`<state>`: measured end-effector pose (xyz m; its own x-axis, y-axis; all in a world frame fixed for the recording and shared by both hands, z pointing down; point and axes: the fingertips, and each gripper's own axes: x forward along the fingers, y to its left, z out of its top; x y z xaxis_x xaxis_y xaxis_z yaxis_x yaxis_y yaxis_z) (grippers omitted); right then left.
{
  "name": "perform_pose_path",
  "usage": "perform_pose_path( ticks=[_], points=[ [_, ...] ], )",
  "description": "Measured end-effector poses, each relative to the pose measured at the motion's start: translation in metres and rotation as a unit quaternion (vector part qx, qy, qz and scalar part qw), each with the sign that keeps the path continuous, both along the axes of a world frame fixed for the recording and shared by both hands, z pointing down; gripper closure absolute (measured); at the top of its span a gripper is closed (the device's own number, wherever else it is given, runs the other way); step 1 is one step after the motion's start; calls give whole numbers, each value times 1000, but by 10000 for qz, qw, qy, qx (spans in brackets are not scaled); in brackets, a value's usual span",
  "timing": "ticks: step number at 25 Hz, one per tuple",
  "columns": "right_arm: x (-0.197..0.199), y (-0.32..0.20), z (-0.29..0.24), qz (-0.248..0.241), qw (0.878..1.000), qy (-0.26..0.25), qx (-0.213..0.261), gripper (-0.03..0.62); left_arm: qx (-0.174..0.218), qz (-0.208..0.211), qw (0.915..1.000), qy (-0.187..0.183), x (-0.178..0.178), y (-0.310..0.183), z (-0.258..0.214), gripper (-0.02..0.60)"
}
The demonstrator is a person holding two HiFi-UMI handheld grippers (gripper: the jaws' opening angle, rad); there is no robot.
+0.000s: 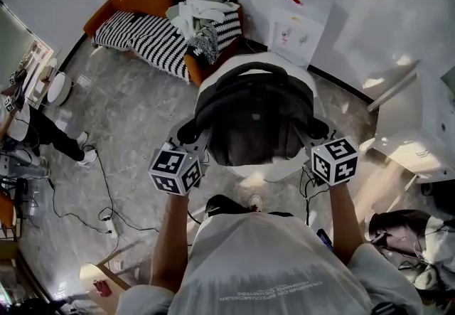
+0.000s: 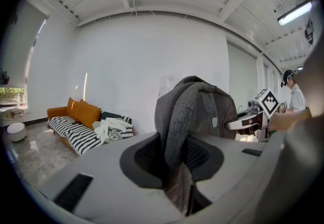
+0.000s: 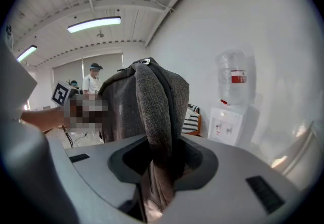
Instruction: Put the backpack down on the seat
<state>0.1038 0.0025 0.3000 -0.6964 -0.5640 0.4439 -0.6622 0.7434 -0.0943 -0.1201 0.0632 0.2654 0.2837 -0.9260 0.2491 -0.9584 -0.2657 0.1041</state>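
Left hand-held gripper [image 2: 174,167] and right hand-held gripper [image 3: 157,167] each pinch the backpack [image 1: 252,121] — slung between them.

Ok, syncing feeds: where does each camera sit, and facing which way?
Head view: on the head, steeply down at backpack between left tool and right tool; forearms, shirt show.
Left gripper view: on left tool, along jaws clamping backpack fabric, toward sofa; right forearm shows.
Right gripper view: on right tool, likewise, toward water dispenser; left forearm shows.
Shared: the backpack, in all.
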Motion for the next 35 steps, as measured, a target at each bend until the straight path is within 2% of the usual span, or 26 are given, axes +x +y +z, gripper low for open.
perform_pose_path(
  ticks=[10,23,35],
  points=[
    [-16,-19,26,175,9996,97,-206,480,-227,131,9996,114,-18,-28,29,485],
    [-66,-86,52,659,9961,159,-564,480,-566,628,9961,264,-73,-122,56,485],
    [-93,-142,89,934,9914,299,-865,480,-838,906,9916,395,-100,-188,96,485]
  ],
)
